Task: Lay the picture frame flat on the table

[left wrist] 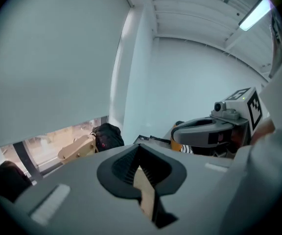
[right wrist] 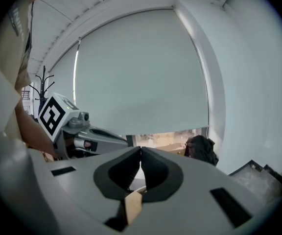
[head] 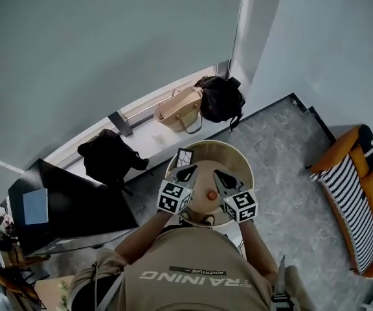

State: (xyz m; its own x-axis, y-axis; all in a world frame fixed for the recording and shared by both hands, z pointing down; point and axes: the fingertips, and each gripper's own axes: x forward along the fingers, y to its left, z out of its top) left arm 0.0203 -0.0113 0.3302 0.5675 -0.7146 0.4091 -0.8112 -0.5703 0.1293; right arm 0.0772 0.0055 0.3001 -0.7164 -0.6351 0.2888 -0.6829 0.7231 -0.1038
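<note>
A small dark picture frame (head: 184,155) stands upright at the far left edge of the round beige table (head: 233,158). Both grippers hover over the table's near half, pointing away from me, a little short of the frame. My left gripper (head: 188,172) has its jaws shut with nothing between them; in the left gripper view (left wrist: 140,149) the dark pads meet. My right gripper (head: 224,177) is also shut and empty, its pads touching in the right gripper view (right wrist: 141,152). Each gripper shows in the other's view, the right gripper (left wrist: 207,129) and the left gripper (right wrist: 84,131).
On the window ledge beyond the table sit a beige handbag (head: 179,109) and a black backpack (head: 220,98). Another black bag (head: 109,155) lies left, beside a dark desk (head: 70,203). An orange striped sofa (head: 358,193) stands right.
</note>
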